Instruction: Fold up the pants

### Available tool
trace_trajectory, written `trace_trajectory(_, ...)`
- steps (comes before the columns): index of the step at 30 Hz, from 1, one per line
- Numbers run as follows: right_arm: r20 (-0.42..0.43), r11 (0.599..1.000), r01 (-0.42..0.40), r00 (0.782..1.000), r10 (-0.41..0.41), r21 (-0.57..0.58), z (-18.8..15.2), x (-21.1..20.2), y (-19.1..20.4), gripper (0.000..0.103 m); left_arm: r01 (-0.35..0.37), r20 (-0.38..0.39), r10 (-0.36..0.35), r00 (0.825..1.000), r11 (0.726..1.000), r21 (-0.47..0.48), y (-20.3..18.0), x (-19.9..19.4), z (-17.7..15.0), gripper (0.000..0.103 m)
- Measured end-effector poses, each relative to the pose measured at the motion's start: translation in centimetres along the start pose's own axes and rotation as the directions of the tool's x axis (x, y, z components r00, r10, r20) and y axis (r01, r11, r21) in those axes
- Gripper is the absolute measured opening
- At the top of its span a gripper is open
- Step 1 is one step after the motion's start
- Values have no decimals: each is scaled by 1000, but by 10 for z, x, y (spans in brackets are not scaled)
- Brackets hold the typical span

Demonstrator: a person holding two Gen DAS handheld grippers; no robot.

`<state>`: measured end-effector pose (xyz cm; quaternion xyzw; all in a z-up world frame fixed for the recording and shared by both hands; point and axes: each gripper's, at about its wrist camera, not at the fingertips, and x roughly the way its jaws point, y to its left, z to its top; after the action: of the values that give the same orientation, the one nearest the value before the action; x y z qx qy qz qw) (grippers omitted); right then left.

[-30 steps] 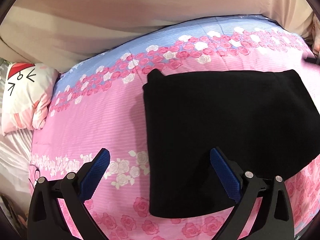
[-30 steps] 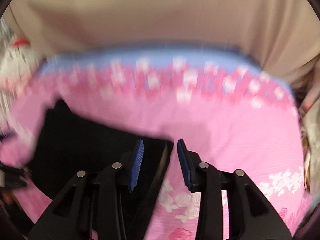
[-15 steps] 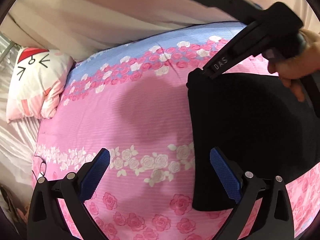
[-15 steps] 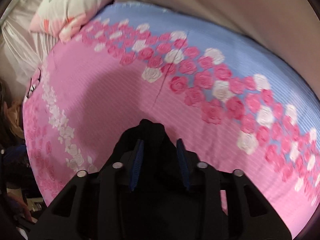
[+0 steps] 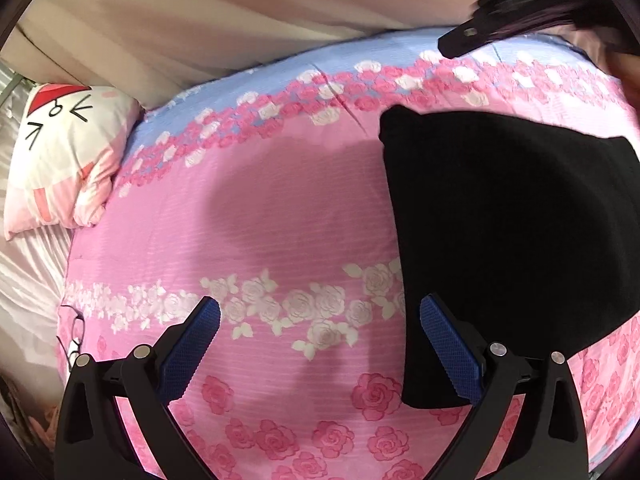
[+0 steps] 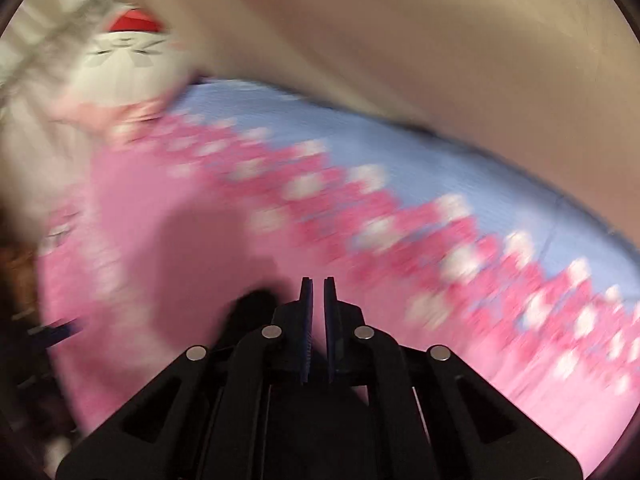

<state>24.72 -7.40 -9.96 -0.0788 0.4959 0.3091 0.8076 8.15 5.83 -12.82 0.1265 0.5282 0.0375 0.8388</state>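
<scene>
Black folded pants (image 5: 508, 240) lie on the bed (image 5: 280, 208) just right of the wide-apart, empty left tongs (image 5: 320, 344), long axis running away; right tongs (image 6: 316, 320) pinched together, empty, beyond the far edge.

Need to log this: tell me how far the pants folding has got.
Done: the black pants lie folded into a compact rectangle on the bedspread. In hand: nothing is visibly held; the left gripper is open and empty, and the right gripper is shut beside a dark fold. Left: possibly one more fold.
</scene>
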Motion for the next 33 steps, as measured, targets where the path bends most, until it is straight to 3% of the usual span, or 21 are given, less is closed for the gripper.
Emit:
trace_trajectory(3,-96,996,-87,992,85,-11,-14,30,14,5,-1,-23,1,1000,1000,17,-12,12,-5,98)
trace_trajectory(5,-150,998,1,989,-11,-65,-28,60,7,0,-29,-7,29,1000,999,33,-20,16,-7,98)
trace_trajectory(8,-79,994,-38,996,47,104,-28,54,-18,0,-57,20,56,998,997,56,-26,17,-6,98)
trace_trajectory(10,10,996,-69,998,69,50,-16,29,7,3,-62,12,61,998,996,67,-26,19,-5,98)
trace_trajectory(12,33,996,-71,997,70,50,-5,26,13,3,-56,12,56,998,997,62,-25,20,-6,98)
trace_trajectory(14,-20,996,-51,998,53,72,5,43,3,4,-56,8,56,998,997,59,-25,20,-6,98)
trace_trajectory(15,-103,997,-14,994,21,71,9,60,-6,4,-60,4,60,998,996,61,-26,20,-6,98)
trace_trajectory(17,-190,999,4,982,6,53,12,81,-11,4,-66,6,66,998,996,66,-27,19,-5,98)
trace_trajectory(22,-245,996,20,969,-41,-87,22,105,13,4,-70,5,70,998,995,67,-27,21,-6,98)
trace_trajectory(25,-195,996,67,978,-77,-55,30,111,-5,1,-64,3,64,998,996,58,-26,22,-6,98)
trace_trajectory(27,-137,985,171,975,-172,-23,36,95,-20,3,-63,1,63,998,996,62,-26,23,-5,98)
trace_trajectory(30,37,990,115,992,-118,85,21,28,-21,4,-63,-2,63,998,996,68,-26,23,-5,98)
trace_trajectory(33,102,990,91,990,-102,103,-33,-23,0,5,-45,-23,46,999,998,49,-23,24,-3,98)
